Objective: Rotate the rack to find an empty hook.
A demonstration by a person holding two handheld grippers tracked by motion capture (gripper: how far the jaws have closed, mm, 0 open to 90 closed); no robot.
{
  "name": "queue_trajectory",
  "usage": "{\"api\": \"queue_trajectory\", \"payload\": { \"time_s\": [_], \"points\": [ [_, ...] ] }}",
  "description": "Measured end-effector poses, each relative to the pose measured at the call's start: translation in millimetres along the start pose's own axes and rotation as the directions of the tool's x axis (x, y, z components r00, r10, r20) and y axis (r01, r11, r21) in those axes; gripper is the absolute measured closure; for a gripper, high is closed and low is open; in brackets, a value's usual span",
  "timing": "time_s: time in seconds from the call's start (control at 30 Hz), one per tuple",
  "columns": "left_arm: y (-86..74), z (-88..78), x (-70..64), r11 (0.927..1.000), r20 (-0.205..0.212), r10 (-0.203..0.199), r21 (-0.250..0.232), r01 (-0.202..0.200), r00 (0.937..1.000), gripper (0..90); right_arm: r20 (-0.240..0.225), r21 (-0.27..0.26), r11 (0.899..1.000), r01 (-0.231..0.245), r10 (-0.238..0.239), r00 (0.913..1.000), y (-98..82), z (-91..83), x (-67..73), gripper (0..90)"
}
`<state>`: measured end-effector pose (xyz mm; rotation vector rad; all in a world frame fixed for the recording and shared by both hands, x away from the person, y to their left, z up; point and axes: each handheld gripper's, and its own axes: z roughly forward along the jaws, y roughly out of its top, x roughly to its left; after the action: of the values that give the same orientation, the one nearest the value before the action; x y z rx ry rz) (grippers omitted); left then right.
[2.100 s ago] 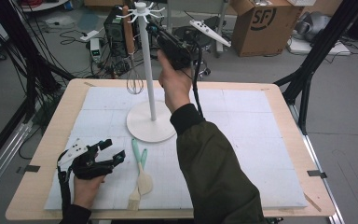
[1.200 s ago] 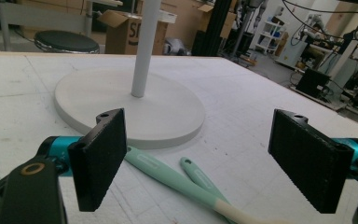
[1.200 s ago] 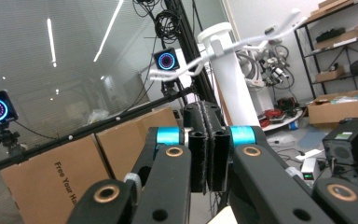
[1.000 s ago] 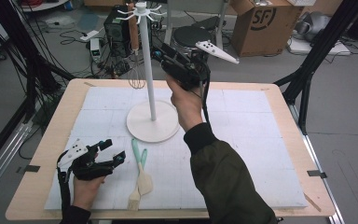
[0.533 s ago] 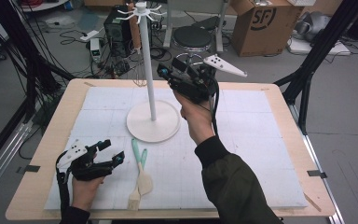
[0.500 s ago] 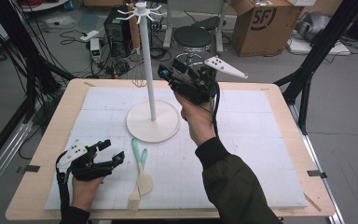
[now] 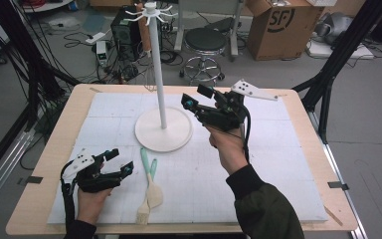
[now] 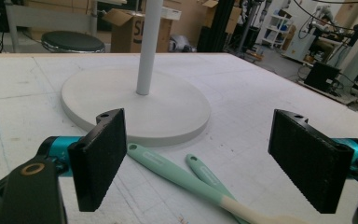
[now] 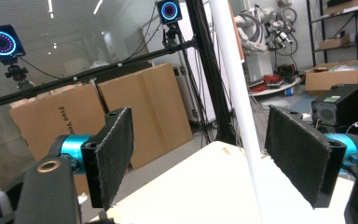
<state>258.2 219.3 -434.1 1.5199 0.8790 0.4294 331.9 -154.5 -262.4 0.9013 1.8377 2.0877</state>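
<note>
Spatulas point(image 7: 151, 181) lie on the desk point(image 7: 298, 164) just ahead of the left gripper point(image 7: 118, 162), its fingers spread. The right gripper point(image 7: 195, 97), fingers just opened and empty, sits beside the rack pole point(image 7: 158, 74). Judged next: fetch another utensil for hanging.

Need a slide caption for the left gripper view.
Open left claw hovers over two mint-handled spatulas beside the white stand base.
</note>
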Motion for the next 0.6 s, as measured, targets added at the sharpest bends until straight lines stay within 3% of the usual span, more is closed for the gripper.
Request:
{"api": "queue_trajectory", "payload": {
  "time_s": [0.2, 0.37, 0.6],
  "points": [
    [-1.0, -2.6, 5.6, 1.0000, -0.028, -0.006, -0.002, 0.006, 0.9996, 20.0, 0.007, 0.000, 1.000, -0.011, 0.011, 0.9999, -11.1, -26.0, -6.9, 23.4],
    [-0.8, -3.7, 6.7, 0.9999, -0.032, -0.010, -0.005, 0.010, 0.9994, 20.0, 0.033, 0.024, 1.000, 0.015, -0.016, 0.9993, -26.8, -49.1, -12.1, 23.3],
    [-1.6, -1.4, 4.4, 0.9999, -0.034, 0.002, 0.015, -0.001, 0.9994, 20.0, 0.063, 0.037, 0.999, -0.021, 0.019, 0.9978, -50.6, -74.2, -24.7, 21.5]
  ]
}}
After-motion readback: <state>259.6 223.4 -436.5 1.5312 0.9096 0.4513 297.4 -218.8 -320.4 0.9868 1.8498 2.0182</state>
